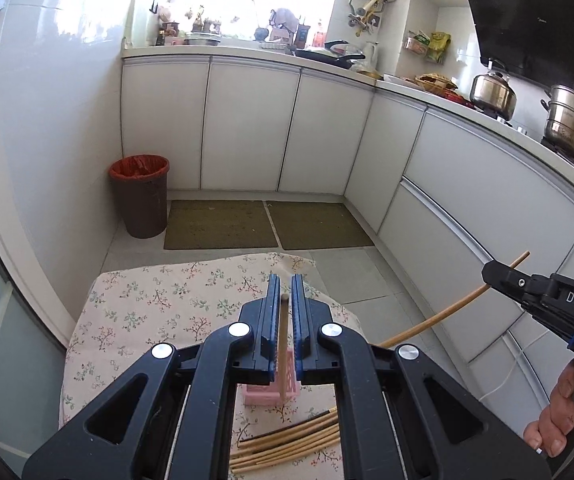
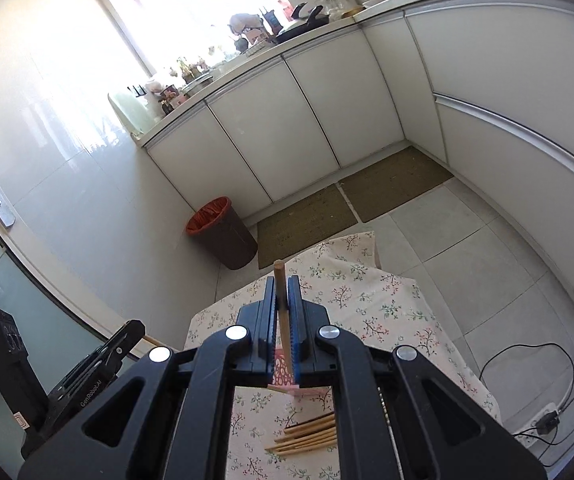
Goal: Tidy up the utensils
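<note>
Left gripper (image 1: 285,288), lower centre of the left wrist view: jaws narrow, clamped on one chopstick (image 1: 283,344) that runs along the fingers, dark tip just showing between the blue pads. Right gripper (image 2: 283,292), lower centre of its own view: same, pinched on a second chopstick (image 2: 281,300), tip poking out past the fingertips toward the top of the frame. In the left view that right-held stick crosses the right side of the frame as a long pale diagonal, held near its upper end.

Pink holder (image 1: 265,394) sits straight below and behind both sets of fingers, on the floral cloth (image 1: 147,308) covering the small counter. Loose chopstick pile (image 1: 287,440) lies nearer the bottom edge, long axes running roughly left-right, slightly fanned. Judgement: both sticks need tipping toward vertical and dropping into the holder; neither gripper looks clearly closer.

Hidden: holder mostly blocked by gripper bodies in both views, its opening not visible, can't tell what's inside. Pile cut by the gripper frame. A hand (image 1: 559,420) is partly cropped at lower right of the left view.
</note>
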`<state>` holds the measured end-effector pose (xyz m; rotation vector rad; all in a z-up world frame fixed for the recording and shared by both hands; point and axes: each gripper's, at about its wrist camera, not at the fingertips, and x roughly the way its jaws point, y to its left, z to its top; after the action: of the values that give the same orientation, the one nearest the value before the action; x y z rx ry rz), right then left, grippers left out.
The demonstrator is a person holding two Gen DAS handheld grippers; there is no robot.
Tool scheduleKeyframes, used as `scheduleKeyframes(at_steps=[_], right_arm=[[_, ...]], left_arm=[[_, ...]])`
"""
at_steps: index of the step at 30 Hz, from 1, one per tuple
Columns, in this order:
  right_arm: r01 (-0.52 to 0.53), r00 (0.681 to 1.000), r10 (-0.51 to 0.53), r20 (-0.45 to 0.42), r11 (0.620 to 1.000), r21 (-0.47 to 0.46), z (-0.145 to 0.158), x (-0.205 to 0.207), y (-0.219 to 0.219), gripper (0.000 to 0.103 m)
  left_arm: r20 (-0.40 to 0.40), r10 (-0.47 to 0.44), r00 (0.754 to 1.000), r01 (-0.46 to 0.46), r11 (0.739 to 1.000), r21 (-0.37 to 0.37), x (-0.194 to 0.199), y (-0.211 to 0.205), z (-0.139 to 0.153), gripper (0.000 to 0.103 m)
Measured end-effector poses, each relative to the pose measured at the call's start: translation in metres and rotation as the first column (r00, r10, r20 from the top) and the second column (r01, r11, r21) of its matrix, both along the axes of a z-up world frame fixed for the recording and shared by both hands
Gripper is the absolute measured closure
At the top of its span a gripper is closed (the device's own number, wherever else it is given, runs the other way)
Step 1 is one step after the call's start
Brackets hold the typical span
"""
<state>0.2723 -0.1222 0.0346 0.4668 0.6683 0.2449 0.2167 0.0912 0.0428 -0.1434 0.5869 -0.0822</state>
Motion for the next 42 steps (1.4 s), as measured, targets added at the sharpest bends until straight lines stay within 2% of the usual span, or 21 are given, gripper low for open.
scheduleKeyframes(at_steps=[4, 7, 14, 15, 16, 17, 18, 19, 21, 23, 24, 25, 28, 31, 35, 37, 38, 39, 40, 41, 42], right_arm=[[-0.012, 1.0, 0.012, -0.005, 1.0, -0.003, -0.017, 0.022, 0.011, 0.097], [-0.032, 0.999, 0.032, -0.03, 0.999, 0.0, -0.033, 0.034, 0.019, 0.097], [-0.064, 0.997, 0.063, -0.034, 0.998, -0.018, -0.044, 0.05, 0.034, 0.097], [-0.066, 0.997, 0.065, -0.028, 0.998, -0.017, -0.044, 0.048, 0.034, 0.097], [-0.067, 0.998, 0.067, -0.019, 0.998, -0.016, -0.042, 0.047, 0.034, 0.097], [-0.068, 0.998, 0.067, -0.01, 0.998, -0.014, -0.041, 0.045, 0.033, 0.097], [-0.068, 0.998, 0.068, -0.002, 0.998, -0.008, -0.038, 0.042, 0.032, 0.097], [-0.069, 0.998, 0.069, 0.005, 0.998, 0.0, -0.036, 0.039, 0.03, 0.097], [-0.074, 0.997, 0.074, 0.021, 0.997, 0.023, -0.032, 0.032, 0.025, 0.097], [-0.078, 0.996, 0.077, 0.033, 0.996, 0.049, -0.025, 0.029, 0.022, 0.097], [-0.082, 0.996, 0.08, 0.039, 0.995, 0.059, -0.022, 0.028, 0.021, 0.097], [-0.085, 0.996, 0.082, 0.047, 0.994, 0.063, -0.019, 0.026, 0.02, 0.097], [-0.087, 0.994, 0.084, 0.067, 0.995, 0.051, -0.015, 0.024, 0.018, 0.097], [-0.094, 0.994, 0.091, 0.062, 0.994, 0.047, -0.018, 0.027, 0.017, 0.097], [-0.091, 0.995, 0.09, 0.031, 0.994, 0.056, -0.03, 0.04, 0.013, 0.097], [-0.089, 0.996, 0.088, 0.012, 0.994, 0.063, -0.034, 0.047, 0.012, 0.097], [-0.088, 0.996, 0.088, 0.004, 0.994, 0.068, -0.038, 0.05, 0.012, 0.097], [-0.088, 0.996, 0.088, -0.004, 0.994, 0.072, -0.041, 0.052, 0.012, 0.097], [-0.087, 0.996, 0.088, -0.011, 0.993, 0.075, -0.043, 0.054, 0.011, 0.097], [-0.087, 0.996, 0.089, -0.017, 0.993, 0.078, -0.046, 0.055, 0.011, 0.097], [-0.086, 0.996, 0.088, -0.02, 0.993, 0.079, -0.047, 0.056, 0.011, 0.097]], left_arm=[[0.011, 0.037, 0.999, -0.037, 0.999, 0.013, 0.019, 0.002, -0.018, 0.097], [-0.03, 0.021, 0.999, -0.021, 1.0, -0.013, 0.029, 0.005, -0.033, 0.097], [0.045, 0.029, 0.999, -0.026, 0.997, -0.073, 0.007, 0.026, -0.012, 0.097], [0.033, 0.051, 0.998, -0.048, 0.996, -0.081, 0.007, 0.033, -0.011, 0.094], [-0.013, 0.081, 0.997, -0.081, 0.993, -0.087, 0.009, 0.045, -0.016, 0.092], [-0.086, 0.113, 0.99, -0.121, 0.988, -0.092, 0.018, 0.055, -0.026, 0.08], [-0.177, 0.149, 0.973, -0.169, 0.98, -0.104, 0.029, 0.07, -0.044, 0.063], [-0.283, 0.192, 0.94, -0.234, 0.965, -0.122, 0.039, 0.089, -0.067, 0.057], [-0.488, 0.244, 0.838, -0.355, 0.923, -0.148, 0.058, 0.126, -0.124, 0.053], [-0.63, 0.267, 0.729, -0.432, 0.894, -0.121, 0.075, 0.151, -0.18, 0.052], [-0.664, 0.274, 0.696, -0.468, 0.875, -0.129, 0.081, 0.158, -0.203, 0.052], [-0.682, 0.278, 0.677, -0.489, 0.862, -0.133, 0.085, 0.162, -0.219, 0.052], [-0.693, 0.309, 0.651, -0.533, 0.836, -0.128, 0.102, 0.164, -0.247, 0.052], [-0.664, 0.378, 0.645, -0.55, 0.833, -0.06, 0.125, 0.155, -0.257, 0.052], [-0.702, 0.395, 0.593, -0.6, 0.798, -0.058, 0.146, 0.154, -0.278, 0.052], [-0.71, 0.412, 0.571, -0.594, 0.804, -0.012, 0.152, 0.149, -0.286, 0.055], [-0.696, 0.433, 0.572, -0.585, 0.811, 0.023, 0.154, 0.146, -0.287, 0.058], [-0.678, 0.455, 0.577, -0.571, 0.819, 0.064, 0.156, 0.142, -0.287, 0.07], [-0.668, 0.45, 0.593, -0.545, 0.835, 0.079, 0.158, 0.139, -0.288, 0.083], [-0.657, 0.452, 0.603, -0.536, 0.84, 0.086, 0.158, 0.139, -0.288, 0.091], [-0.652, 0.443, 0.615, -0.53, 0.845, 0.075, 0.157, 0.141, -0.288, 0.093]])
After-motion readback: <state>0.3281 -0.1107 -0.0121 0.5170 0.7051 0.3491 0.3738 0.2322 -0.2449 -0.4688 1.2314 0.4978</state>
